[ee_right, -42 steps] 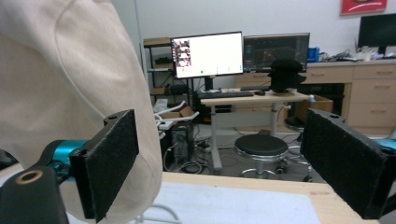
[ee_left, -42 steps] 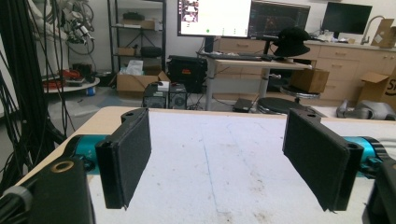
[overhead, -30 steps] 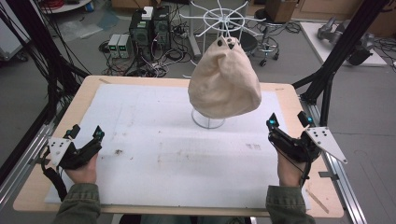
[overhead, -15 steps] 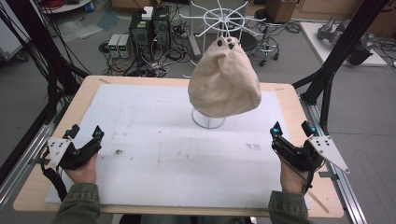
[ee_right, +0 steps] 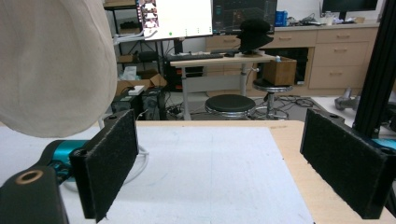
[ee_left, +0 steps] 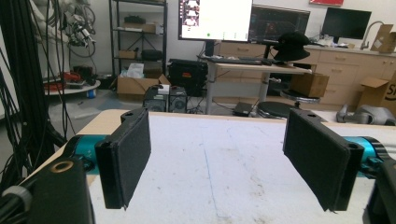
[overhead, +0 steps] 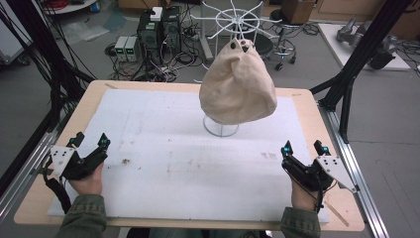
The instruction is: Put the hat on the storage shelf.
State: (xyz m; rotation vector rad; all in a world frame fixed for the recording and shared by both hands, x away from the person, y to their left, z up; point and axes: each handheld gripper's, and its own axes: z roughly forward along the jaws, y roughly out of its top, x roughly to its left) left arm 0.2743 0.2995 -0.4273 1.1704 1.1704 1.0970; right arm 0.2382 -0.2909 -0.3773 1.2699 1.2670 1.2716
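left gripper (overhead: 89, 142) jaws apart, right gripper (overhead: 303, 147) likewise

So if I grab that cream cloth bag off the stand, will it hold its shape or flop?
The cream cloth bag shows soft creases and a sagging, rounded bottom, so it will probably flop once lifted. It looks light for its size. It hangs over a thin wire stand, which may tip if pushed sideways.

Olive sleeves, black teal-tipped fingers (ee_left: 126, 156)
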